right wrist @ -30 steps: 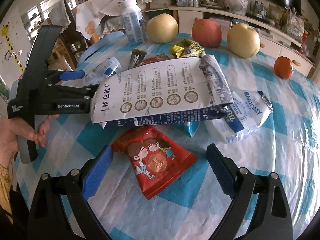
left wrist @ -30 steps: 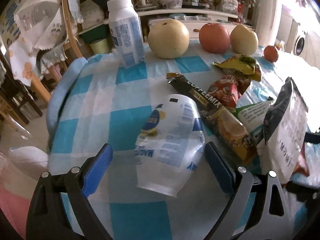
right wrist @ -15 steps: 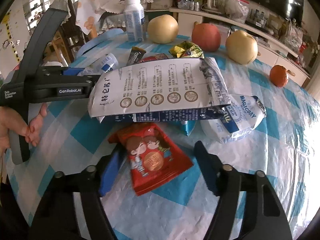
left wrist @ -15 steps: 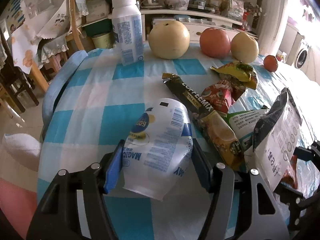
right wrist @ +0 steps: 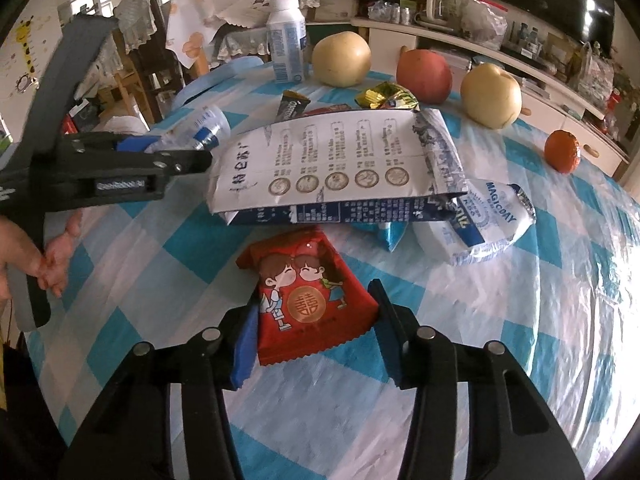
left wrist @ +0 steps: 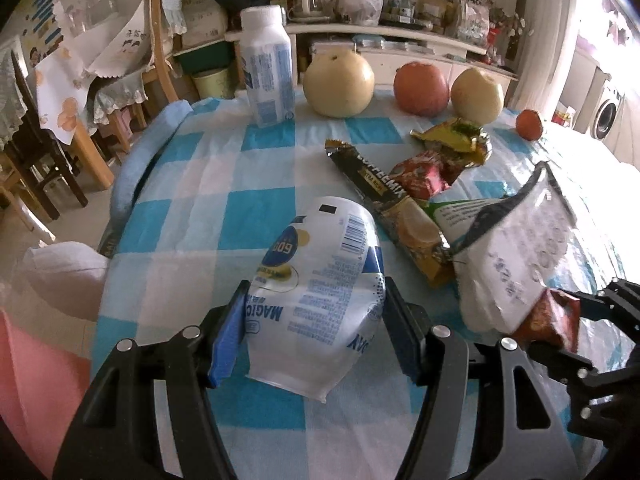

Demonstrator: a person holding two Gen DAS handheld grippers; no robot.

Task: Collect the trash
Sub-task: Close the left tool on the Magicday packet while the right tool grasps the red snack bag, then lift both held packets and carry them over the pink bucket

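L gripper (left wrist: 314, 336) is clenched on a crumpled white-and-blue plastic wrapper with a barcode (left wrist: 320, 292); blue pads press both its side edges. The wrapper's long axis runs straight out from the wrist, away along the fingers, near end overhanging between the fingers. It sits at the near-left part of the blue-and-white checked tablecloth (left wrist: 200, 184).

R gripper (right wrist: 316, 332) is closed on a flat red foil sachet printed w/ a cartoon couple (right wrist: 306, 292). Fingers pinch its near half from both sides; long axis again points away from the wrist, slightly left-tilted, far end reaching toward the big white paper bag with blue print (right wrist: 336, 168). Whether the sachet is off the cloth yet — can't tell.

So each gripper already has its own piece; neither needs to reach across. Judgement: next move is a lift and carry, w/ the red sachet's far tip close under the paper bag's edge, so it may drag there.

Further out, loose trash lies between the two: black-and-gold coffee-mix stick pack (left wrist: 384, 196), crumpled gold foil wrapper (left wrist: 456, 136), white-blue pouch (right wrist: 488, 220). At the far edge, prob not trash: upright white bottle (left wrist: 268, 68), two pale pears (left wrist: 338, 80), red apple (left wrist: 420, 88), small orange (left wrist: 529, 124).
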